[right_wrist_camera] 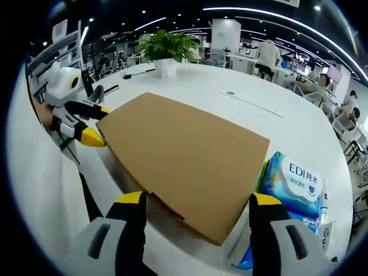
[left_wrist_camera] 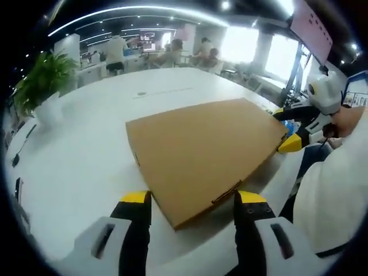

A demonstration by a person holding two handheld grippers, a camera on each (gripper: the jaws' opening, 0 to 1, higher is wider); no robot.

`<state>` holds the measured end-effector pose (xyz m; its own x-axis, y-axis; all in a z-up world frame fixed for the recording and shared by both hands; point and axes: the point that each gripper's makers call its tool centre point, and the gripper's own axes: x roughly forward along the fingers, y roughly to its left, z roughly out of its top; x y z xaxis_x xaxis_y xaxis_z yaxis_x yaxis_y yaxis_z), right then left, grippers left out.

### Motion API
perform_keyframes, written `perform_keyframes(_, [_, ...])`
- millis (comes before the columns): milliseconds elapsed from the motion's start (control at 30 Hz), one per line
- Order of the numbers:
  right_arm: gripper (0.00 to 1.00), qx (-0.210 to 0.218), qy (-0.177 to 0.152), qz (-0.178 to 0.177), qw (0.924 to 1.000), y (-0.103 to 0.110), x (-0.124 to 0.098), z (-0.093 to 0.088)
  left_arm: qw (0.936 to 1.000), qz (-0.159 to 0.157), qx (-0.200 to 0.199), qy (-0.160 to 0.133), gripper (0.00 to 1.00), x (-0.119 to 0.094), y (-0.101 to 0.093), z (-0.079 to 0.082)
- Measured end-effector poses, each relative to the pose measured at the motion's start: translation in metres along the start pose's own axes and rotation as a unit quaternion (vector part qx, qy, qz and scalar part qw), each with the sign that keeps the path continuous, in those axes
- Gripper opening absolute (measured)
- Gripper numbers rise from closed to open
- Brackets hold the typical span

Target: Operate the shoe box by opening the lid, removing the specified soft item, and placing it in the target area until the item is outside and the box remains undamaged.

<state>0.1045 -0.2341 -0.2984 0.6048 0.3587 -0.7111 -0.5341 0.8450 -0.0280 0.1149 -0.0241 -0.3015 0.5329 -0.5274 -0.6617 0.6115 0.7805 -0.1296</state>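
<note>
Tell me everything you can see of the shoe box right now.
The shoe box is plain brown cardboard, flat-topped, its lid shut, with a small slot at the near edge. It lies flat on the white table. The left gripper and right gripper stand open at opposite edges. A blue wipes pack sits beside it.

Your brown cardboard shoe box [left_wrist_camera: 204, 152] lay flat on the white worktop [left_wrist_camera: 86, 149], lid shut, a blue wipes pack [right_wrist_camera: 293, 187] just beside it.

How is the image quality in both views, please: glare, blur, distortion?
Left gripper view: windows blown out, table edge bent by fisheye, shoe box a little soft. Right gripper view: sharper, wipes pack print readable, ceiling lights curved.
</note>
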Motion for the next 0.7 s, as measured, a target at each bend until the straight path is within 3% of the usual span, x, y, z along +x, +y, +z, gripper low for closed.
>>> perform_keyframes(167, [0.74,-0.001,0.002,0.001,1.0,0.0003,-0.0021,-0.0024,0.9999,0.004,0.015,0.001,0.58,-0.0013,-0.0025,-0.0031])
perform_keyframes(700, [0.74,0.001,-0.003,-0.003,1.0,-0.0038,-0.0034,-0.0045,1.0,0.005,0.006,0.006,0.58,0.0029,-0.0048,-0.0003])
